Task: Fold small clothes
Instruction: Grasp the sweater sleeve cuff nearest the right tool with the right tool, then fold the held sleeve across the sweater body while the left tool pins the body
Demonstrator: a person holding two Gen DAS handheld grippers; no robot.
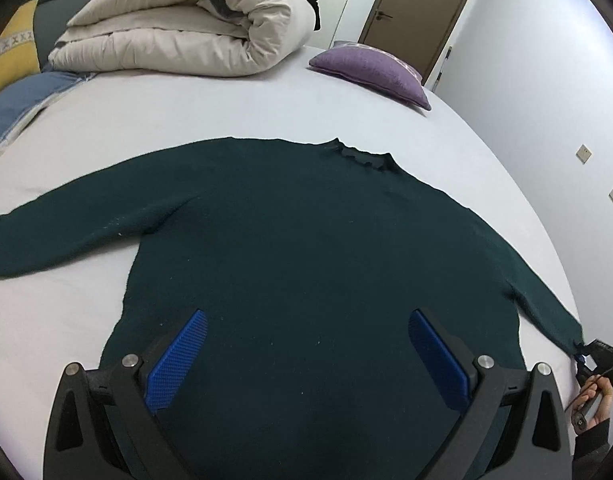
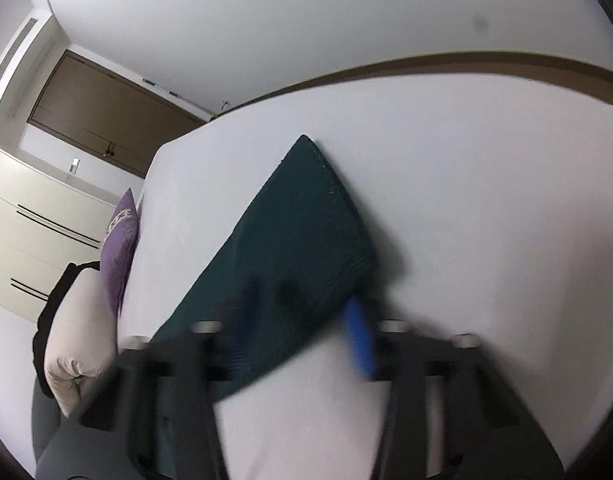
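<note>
A dark green sweater lies flat on the white bed, collar at the far side and both sleeves spread out. My left gripper hovers over its lower body, open, with nothing between the blue pads. At the far right of the left wrist view, my right gripper meets the end of the right sleeve, with a hand behind it. In the blurred right wrist view the sleeve runs between the jaws of my right gripper, which looks shut on it. The cuff reaches past the fingers.
A rolled beige duvet and a purple cushion sit at the far side of the bed. Blue and yellow pillows lie at the left. The bed's edge and a white wall are close on the right.
</note>
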